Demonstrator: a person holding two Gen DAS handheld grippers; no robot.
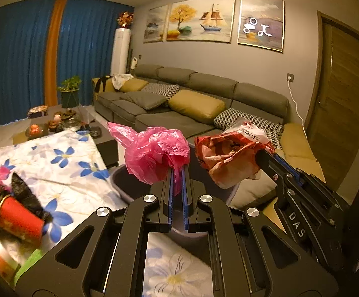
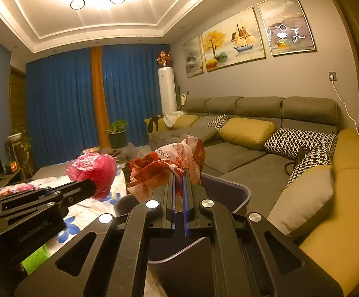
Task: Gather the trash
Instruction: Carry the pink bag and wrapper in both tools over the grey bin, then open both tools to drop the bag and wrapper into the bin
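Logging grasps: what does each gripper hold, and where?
Left gripper: pink plastic bag, pinched at its bunched bottom. Right gripper: red-and-white bag, crumpled edge.

Left gripper (image 1: 177, 173) level, pointing forward above the grey bin (image 1: 125, 185), jaws nearly closed, pinching a pink plastic bag (image 1: 154, 153). Right gripper (image 2: 179, 173) beside it over the same bin, jaws clamped on a crumpled red-and-white wrapper (image 2: 167, 168).

Grey sofa (image 2: 241, 153), blue curtains (image 2: 63, 109)
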